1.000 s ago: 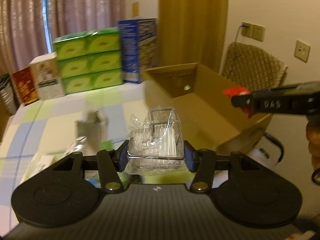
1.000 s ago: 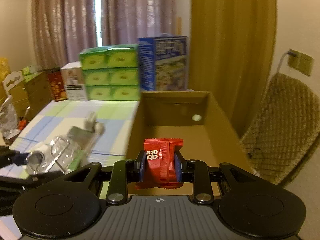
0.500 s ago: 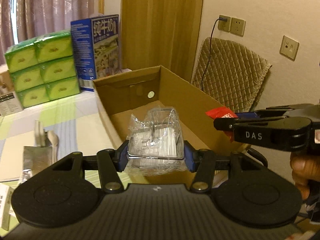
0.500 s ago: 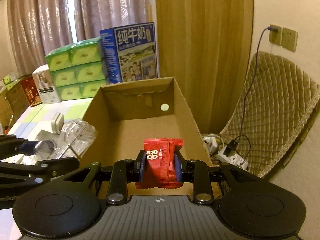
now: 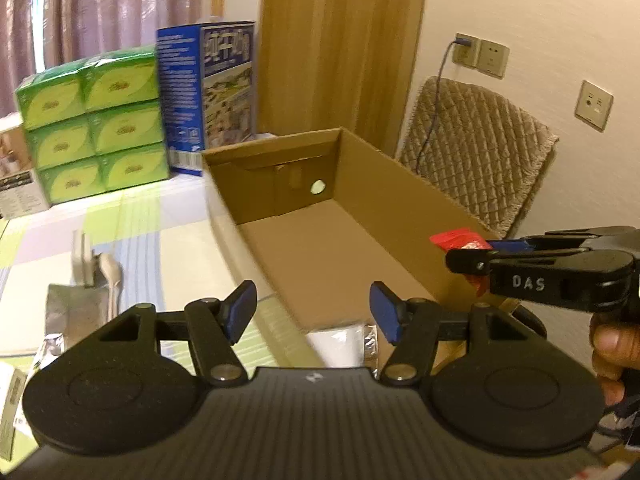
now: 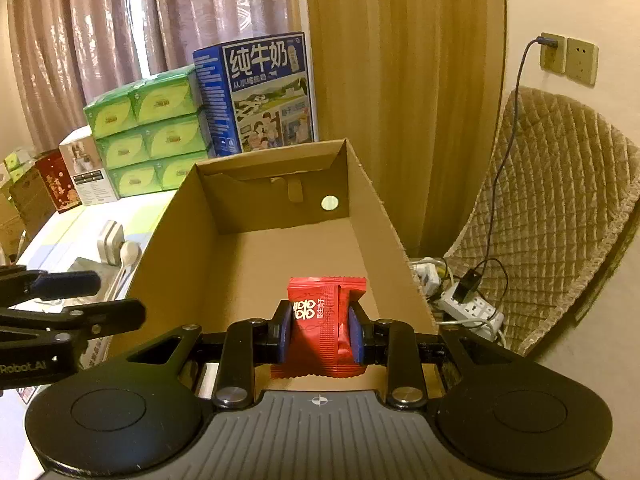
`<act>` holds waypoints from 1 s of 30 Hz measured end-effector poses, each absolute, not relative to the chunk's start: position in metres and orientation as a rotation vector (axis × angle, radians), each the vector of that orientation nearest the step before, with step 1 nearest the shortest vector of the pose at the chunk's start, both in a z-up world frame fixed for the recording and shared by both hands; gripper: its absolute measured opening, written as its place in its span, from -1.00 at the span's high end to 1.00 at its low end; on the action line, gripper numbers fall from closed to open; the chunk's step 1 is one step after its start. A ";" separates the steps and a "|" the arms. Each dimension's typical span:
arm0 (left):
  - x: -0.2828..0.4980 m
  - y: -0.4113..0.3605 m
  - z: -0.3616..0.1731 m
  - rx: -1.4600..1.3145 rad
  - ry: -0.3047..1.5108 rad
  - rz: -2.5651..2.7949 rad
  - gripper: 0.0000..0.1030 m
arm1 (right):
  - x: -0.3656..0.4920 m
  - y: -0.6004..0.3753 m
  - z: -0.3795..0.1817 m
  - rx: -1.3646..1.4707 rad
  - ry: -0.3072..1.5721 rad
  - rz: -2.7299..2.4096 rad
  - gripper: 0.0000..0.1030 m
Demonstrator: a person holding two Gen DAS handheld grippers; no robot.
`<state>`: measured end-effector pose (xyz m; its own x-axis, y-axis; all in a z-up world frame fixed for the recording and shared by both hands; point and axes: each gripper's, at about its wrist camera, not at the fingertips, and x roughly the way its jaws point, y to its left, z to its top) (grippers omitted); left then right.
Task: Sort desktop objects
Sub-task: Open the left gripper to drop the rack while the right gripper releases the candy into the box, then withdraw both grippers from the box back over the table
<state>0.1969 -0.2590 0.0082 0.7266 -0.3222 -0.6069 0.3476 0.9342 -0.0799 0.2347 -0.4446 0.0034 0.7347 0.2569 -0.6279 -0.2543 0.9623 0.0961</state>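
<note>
While the left gripper (image 5: 312, 314) holds its blue-padded jaws wide apart with nothing between them, the right gripper (image 6: 320, 334) is clamped on a red snack packet (image 6: 322, 326), a glossy crimped foil pouch with white characters, squeezed at its middle by the blue pads. The packet hangs just above the near end of the cardboard box (image 6: 276, 256). Only the right wrist view shows the packet's printed face; the left wrist view catches it edge-on as a red sliver (image 5: 460, 239) at the tip of the right gripper (image 5: 472, 254), over the box's right wall, with part of the person's hand (image 5: 610, 354) behind it.

From the left wrist, a white and silvery foil object (image 5: 344, 340) shows between the open jaws, by the near end of the box (image 5: 328, 248); it is blurred. The box is plain brown corrugated board, open-topped, with a round hole in its far wall, and its visible floor is bare. It rests on a table (image 5: 152, 216) covered in a smooth pastel checked cloth.

Farther back stand stacked green tissue packs (image 6: 154, 136) in shiny wrap and a tall blue milk carton (image 6: 260, 94). A quilted beige chair (image 6: 560, 216) sits to the right, and only the right wrist view shows the white power strip (image 6: 466, 306) on the floor.
</note>
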 end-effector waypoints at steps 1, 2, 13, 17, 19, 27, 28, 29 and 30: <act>0.196 -0.256 0.008 0.040 0.662 -0.364 -0.13 | 0.235 -0.444 0.003 0.005 0.691 0.282 0.49; 0.194 -0.253 0.007 0.040 0.662 -0.360 -0.13 | 0.235 -0.443 0.003 0.010 0.688 0.285 0.49; 0.181 -0.235 0.002 0.038 0.678 -0.328 -0.16 | 0.227 -0.446 0.011 0.036 0.649 0.286 -0.11; 0.174 -0.232 0.004 0.041 0.681 -0.321 -0.18 | 0.220 -0.448 0.018 0.035 0.638 0.282 -0.14; 0.170 -0.230 0.008 0.044 0.679 -0.315 -0.21 | 0.216 -0.449 0.022 0.036 0.634 0.284 -0.15; 0.146 -0.219 0.023 0.062 0.668 -0.289 -0.33 | 0.186 -0.442 0.042 0.040 0.609 0.306 -0.31; 0.142 -0.217 0.025 0.063 0.668 -0.281 -0.35 | 0.181 -0.441 0.045 0.039 0.605 0.312 -0.33; 0.138 -0.215 0.027 0.064 0.666 -0.276 -0.39 | 0.176 -0.439 0.048 0.036 0.603 0.315 -0.36; 0.133 -0.213 0.029 0.066 0.663 -0.270 -0.41 | 0.172 -0.437 0.049 0.034 0.601 0.319 -0.39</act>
